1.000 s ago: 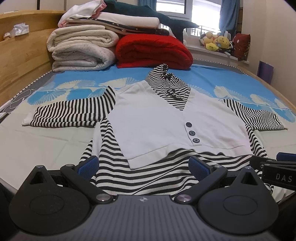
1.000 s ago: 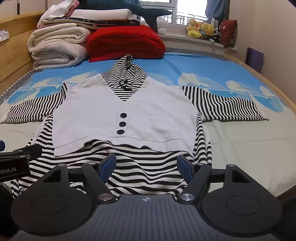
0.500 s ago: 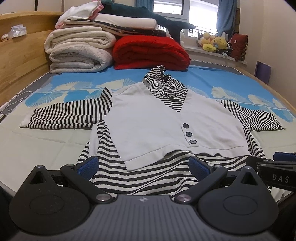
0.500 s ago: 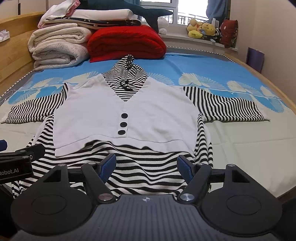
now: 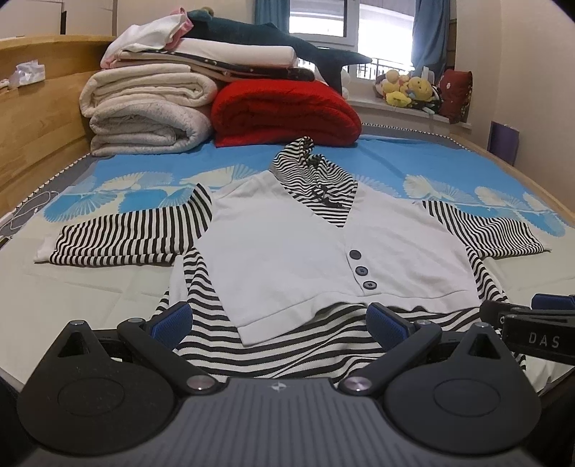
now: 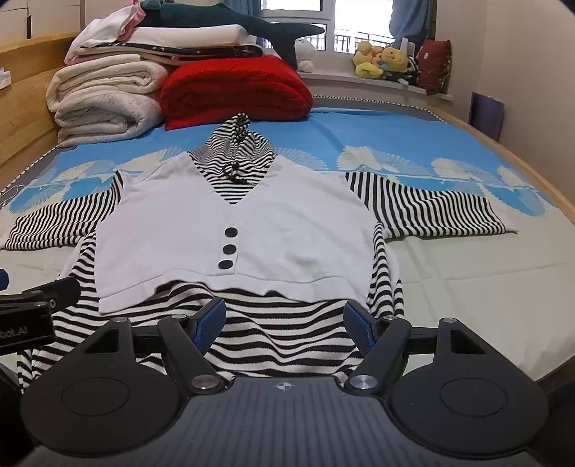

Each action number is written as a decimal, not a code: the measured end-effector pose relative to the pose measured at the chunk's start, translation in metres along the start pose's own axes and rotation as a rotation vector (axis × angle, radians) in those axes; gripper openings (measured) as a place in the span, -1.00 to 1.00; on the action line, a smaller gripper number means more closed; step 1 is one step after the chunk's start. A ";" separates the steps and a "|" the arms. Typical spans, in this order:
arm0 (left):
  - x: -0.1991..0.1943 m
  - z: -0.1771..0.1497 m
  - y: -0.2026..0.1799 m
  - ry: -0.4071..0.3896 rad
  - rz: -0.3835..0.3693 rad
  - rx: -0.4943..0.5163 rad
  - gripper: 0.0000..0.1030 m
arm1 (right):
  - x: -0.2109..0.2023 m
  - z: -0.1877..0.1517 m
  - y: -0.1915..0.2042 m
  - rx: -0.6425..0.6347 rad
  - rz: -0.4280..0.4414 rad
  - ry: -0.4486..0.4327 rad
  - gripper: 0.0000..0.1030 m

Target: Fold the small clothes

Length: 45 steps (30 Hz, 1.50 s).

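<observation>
A: Blue pads on both tools, and both pairs stand apart with nothing between them. The left hand-held gripper [image 5: 278,321] hovers at the near hem of the garment; the right hand-held gripper [image 6: 285,323] does the same, just beside it.

B: So where does the striped hoodie [image 6: 237,230] lie from them?

A: Straight ahead of both, flat on the bed [image 6: 467,280], front up. Its hem is right under the fingertips, its hood [image 6: 233,151] points away, so the long axis runs directly forward from the grippers. The white vest panel [image 5: 323,251] with three dark buttons covers the chest.

B: And the sleeves?

A: Spread out sideways. The left sleeve [image 5: 122,237] reaches away to the left of the left tool, the right sleeve [image 6: 438,208] to the right of the right tool. Each hand is nearer its own sleeve, I'd judge, so each side fold falls to the hand on that side.

B: Any bins or baskets to mind?

A: None that I can see. Beyond the hood, at the far end of the bed, sits a red blanket [image 5: 284,111] beside a stack of folded bedding [image 5: 151,107], with a plush shark [image 6: 230,21] on top. Soft toys [image 6: 384,59] line the windowsill. All are well clear of the hoodie.

B: Folding begun?

A: Not yet, by the look of it; the garment lies fully open.
</observation>
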State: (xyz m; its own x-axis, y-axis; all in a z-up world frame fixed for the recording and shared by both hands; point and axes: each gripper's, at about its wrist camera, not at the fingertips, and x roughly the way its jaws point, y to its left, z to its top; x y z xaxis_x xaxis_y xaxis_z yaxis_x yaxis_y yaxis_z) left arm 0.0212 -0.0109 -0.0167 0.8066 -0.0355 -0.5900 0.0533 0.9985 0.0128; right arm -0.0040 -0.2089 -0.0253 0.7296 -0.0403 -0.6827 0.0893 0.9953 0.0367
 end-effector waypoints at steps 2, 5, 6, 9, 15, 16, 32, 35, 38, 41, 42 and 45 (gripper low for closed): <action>0.001 0.001 0.002 0.004 0.000 -0.008 0.99 | 0.000 0.000 0.000 0.006 0.001 -0.006 0.43; 0.001 0.001 0.004 0.005 -0.001 -0.012 0.99 | 0.001 0.000 0.002 0.009 0.002 -0.013 0.43; 0.001 0.002 0.004 0.006 -0.002 -0.015 0.99 | 0.001 -0.001 0.003 0.006 0.003 -0.013 0.43; 0.000 0.002 0.004 0.005 -0.007 -0.017 0.99 | 0.001 -0.002 0.005 -0.005 0.000 -0.011 0.43; 0.004 0.000 0.004 0.025 -0.014 -0.019 0.99 | 0.006 -0.004 0.004 0.003 -0.008 0.003 0.43; 0.009 -0.001 0.006 0.041 -0.011 -0.025 0.99 | 0.007 -0.004 0.003 0.011 -0.008 0.008 0.43; 0.095 -0.044 0.037 0.360 0.154 -0.008 -0.03 | 0.085 -0.034 -0.042 0.161 -0.233 0.338 -0.51; 0.100 -0.051 0.054 0.422 0.194 -0.044 -0.08 | 0.089 -0.037 -0.052 0.185 -0.266 0.371 -0.73; 0.097 -0.047 0.055 0.422 0.228 -0.010 -0.08 | 0.093 -0.036 -0.059 0.206 -0.277 0.394 -0.75; 0.088 -0.041 0.059 0.391 0.225 -0.052 -0.08 | 0.092 -0.036 -0.055 0.172 -0.295 0.397 -0.75; 0.081 -0.036 0.057 0.369 0.213 -0.063 -0.08 | 0.091 -0.035 -0.053 0.165 -0.300 0.390 -0.75; 0.069 -0.022 0.049 0.288 0.150 -0.052 -0.01 | 0.079 -0.027 -0.051 0.189 -0.303 0.302 -0.67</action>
State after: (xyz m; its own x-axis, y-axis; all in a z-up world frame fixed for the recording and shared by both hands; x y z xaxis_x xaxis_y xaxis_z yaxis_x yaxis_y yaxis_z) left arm 0.0663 0.0363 -0.0743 0.6030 0.1180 -0.7889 -0.0898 0.9927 0.0799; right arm 0.0303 -0.2602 -0.1010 0.4238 -0.2718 -0.8640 0.4109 0.9078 -0.0840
